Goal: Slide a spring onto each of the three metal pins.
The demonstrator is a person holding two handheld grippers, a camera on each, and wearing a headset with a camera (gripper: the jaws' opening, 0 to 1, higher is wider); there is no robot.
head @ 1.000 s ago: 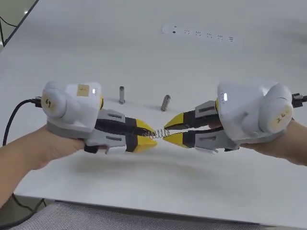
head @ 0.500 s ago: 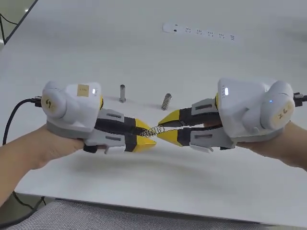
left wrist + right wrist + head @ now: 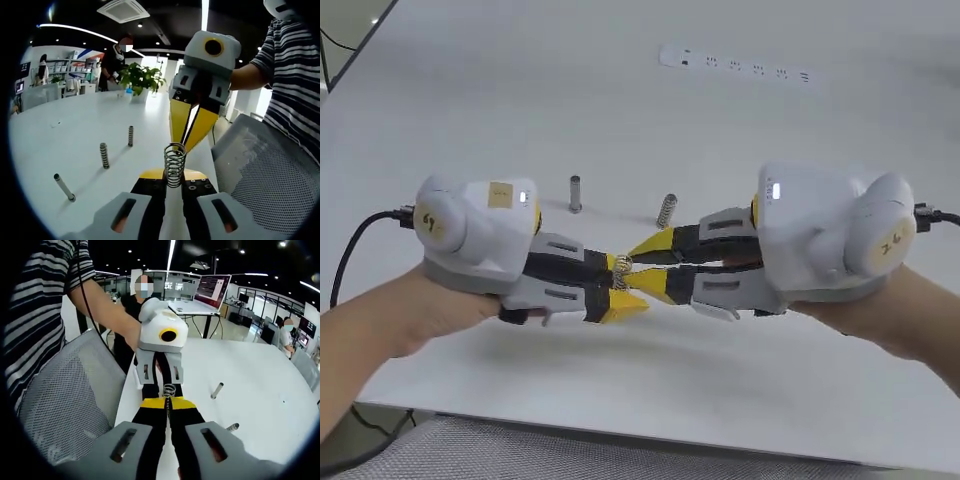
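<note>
As the right gripper had moved in and clamped the free end of the spring clenched by the left gripper, a handover seemed begun.

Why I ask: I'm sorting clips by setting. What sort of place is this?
Most likely an open-plan office or lab: a long white table with a power strip, a mesh office chair beside it, an open laptop on a further desk, and a ceiling air-conditioning unit overhead.

Bare pin & sprung pin stand mid table; power strip nr far edge; open surface betw. them & to the left.
</note>
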